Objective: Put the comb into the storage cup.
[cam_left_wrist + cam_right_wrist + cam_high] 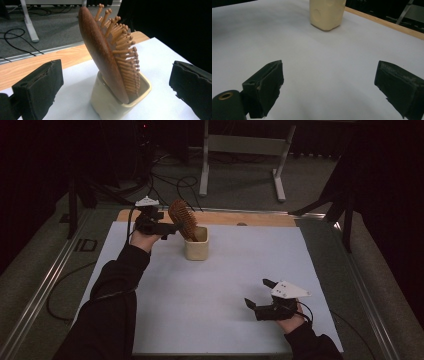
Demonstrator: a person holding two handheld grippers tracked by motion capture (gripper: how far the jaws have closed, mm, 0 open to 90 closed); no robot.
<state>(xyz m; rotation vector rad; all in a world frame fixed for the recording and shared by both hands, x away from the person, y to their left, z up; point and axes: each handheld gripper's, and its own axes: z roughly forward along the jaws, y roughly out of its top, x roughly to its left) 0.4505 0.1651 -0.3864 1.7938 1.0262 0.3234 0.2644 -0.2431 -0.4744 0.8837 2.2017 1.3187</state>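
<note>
A wooden paddle hairbrush point(182, 219) point(100, 47) stands handle-down and tilted in a cream square cup point(196, 247) point(110, 105) at the back of the white mat. My left gripper point(167, 224) point(113, 72) hovers just left of the brush head, open, its jaws wide on either side of the brush and clear of it. Near the front right of the mat my right gripper point(256, 291) point(329, 67) is held low and open, nothing between its jaws. The cup point(327, 13) lies farther ahead in the right gripper view.
The white mat point(225, 285) covers a wooden table whose bare edge point(225, 217) shows at the back. Metal rails point(50, 275) run along both sides. Behind the table, cables point(175, 182) and a grey frame point(240, 150) are on the floor.
</note>
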